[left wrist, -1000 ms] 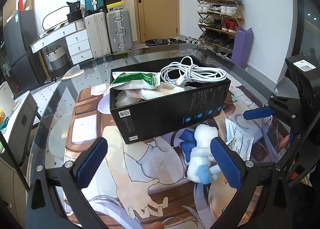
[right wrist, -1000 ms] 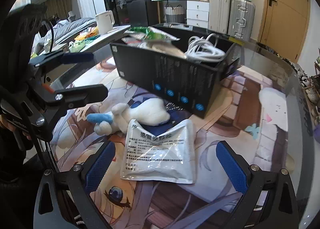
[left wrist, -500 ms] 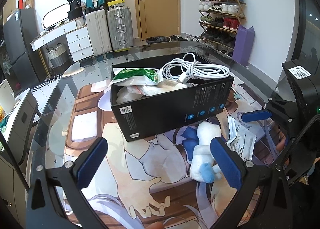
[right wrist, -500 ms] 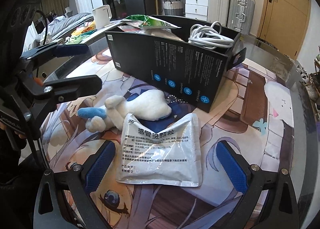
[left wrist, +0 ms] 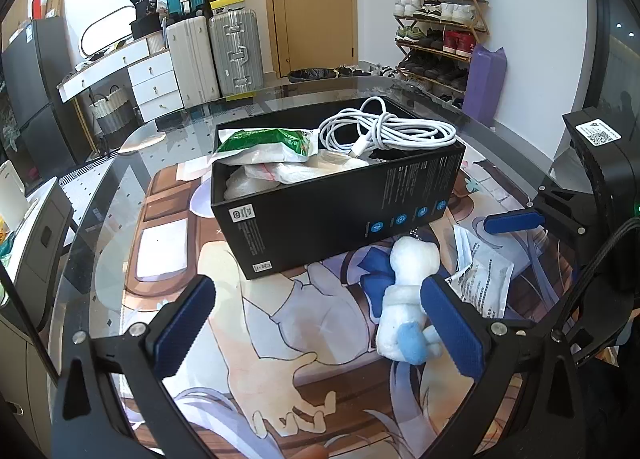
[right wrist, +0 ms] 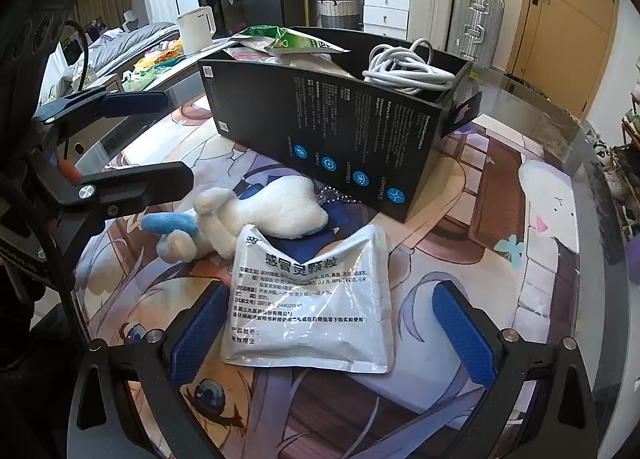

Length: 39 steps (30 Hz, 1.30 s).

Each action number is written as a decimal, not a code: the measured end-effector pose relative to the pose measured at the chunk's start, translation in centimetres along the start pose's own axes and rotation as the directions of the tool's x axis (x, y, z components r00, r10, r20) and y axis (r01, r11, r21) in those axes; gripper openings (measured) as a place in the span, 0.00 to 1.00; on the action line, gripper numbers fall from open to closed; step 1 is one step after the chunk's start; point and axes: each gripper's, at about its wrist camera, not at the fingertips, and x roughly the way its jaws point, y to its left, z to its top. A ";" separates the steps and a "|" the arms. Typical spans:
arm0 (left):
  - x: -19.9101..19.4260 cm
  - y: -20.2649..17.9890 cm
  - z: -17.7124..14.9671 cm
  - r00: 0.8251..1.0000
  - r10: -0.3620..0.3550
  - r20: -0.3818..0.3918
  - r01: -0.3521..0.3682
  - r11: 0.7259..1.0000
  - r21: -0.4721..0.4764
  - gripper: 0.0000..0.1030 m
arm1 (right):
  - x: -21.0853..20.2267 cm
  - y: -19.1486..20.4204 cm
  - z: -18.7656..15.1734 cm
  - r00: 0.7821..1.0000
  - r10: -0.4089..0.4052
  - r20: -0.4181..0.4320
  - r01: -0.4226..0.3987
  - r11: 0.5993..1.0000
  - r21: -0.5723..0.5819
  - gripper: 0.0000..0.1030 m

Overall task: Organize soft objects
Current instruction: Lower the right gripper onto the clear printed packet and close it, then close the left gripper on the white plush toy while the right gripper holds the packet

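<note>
A black box [left wrist: 340, 211] [right wrist: 320, 127] stands on the glass table and holds a green-and-white bag [left wrist: 264, 143] [right wrist: 288, 39], other plastic bags and a coiled white cable [left wrist: 388, 131] [right wrist: 408, 71]. In front of it lies a white plush toy with blue ends [left wrist: 408, 299] [right wrist: 256, 215], and beside that a silver medicine pouch [right wrist: 312, 303] [left wrist: 480, 279]. My left gripper [left wrist: 316, 331] is open, its right finger next to the plush. My right gripper [right wrist: 328, 335] is open, with the pouch's near end between its fingers.
A printed cartoon mat [left wrist: 224, 299] covers the table, whose glass rim [right wrist: 560, 123] curves close behind the box. Suitcases [left wrist: 216, 51], a drawer unit, a door and a shoe rack [left wrist: 440, 19] stand beyond. A white kettle [right wrist: 196, 31] sits on a far counter.
Both grippers have moved forward toward the objects; the plush, the pouch and the box look larger and nearer. The right gripper's fingers now flank the pouch. Neither has closed.
</note>
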 end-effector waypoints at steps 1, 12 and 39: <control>0.0 0.0 0.0 1.000 0.000 -0.001 0.000 1.000 0.000 1.00 | 0.0 -0.1 0.0 1.000 -0.004 0.003 0.004 1.000 0.000 0.97; 0.3 -0.4 -0.1 1.000 -0.006 -0.013 0.006 1.000 0.010 1.00 | -0.9 -0.8 0.0 1.000 -0.010 0.023 0.009 1.000 0.010 0.63; 1.0 -1.5 -0.8 0.998 -0.045 -0.049 0.047 0.998 0.036 1.00 | -3.5 -0.1 0.7 0.996 -0.006 0.084 0.005 1.000 0.002 0.52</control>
